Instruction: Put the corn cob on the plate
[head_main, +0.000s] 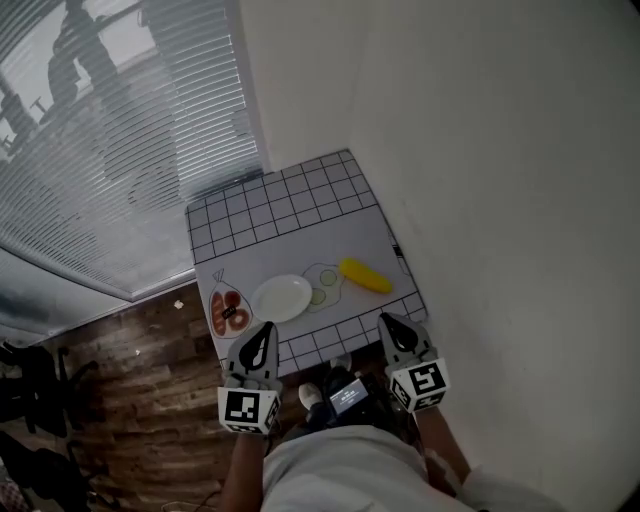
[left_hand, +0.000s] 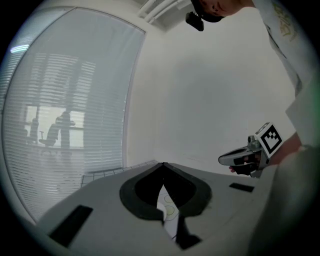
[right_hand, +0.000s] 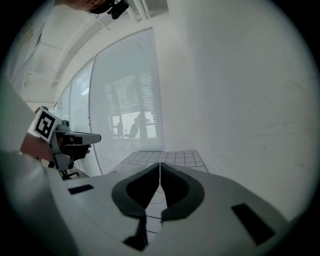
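A yellow corn cob (head_main: 365, 275) lies on the mat at the right side of the small table (head_main: 300, 200). To its left sits an empty white plate (head_main: 281, 298). My left gripper (head_main: 262, 332) hangs shut and empty over the table's near edge, just below the plate. My right gripper (head_main: 387, 323) is shut and empty too, at the near edge below the corn cob. In the left gripper view the jaws meet with only a sliver of the plate (left_hand: 161, 204) showing through; the right gripper (left_hand: 226, 159) appears at the right. The right gripper view shows the left gripper (right_hand: 92, 137) at its left.
A printed mat (head_main: 330, 255) with a drawn plate of sausages (head_main: 229, 311) and cucumber slices (head_main: 323, 285) covers the table's near half; the far half is a grid pattern. A white wall (head_main: 500, 200) runs along the right, window blinds (head_main: 110, 140) at the left, wooden floor (head_main: 140, 380) below.
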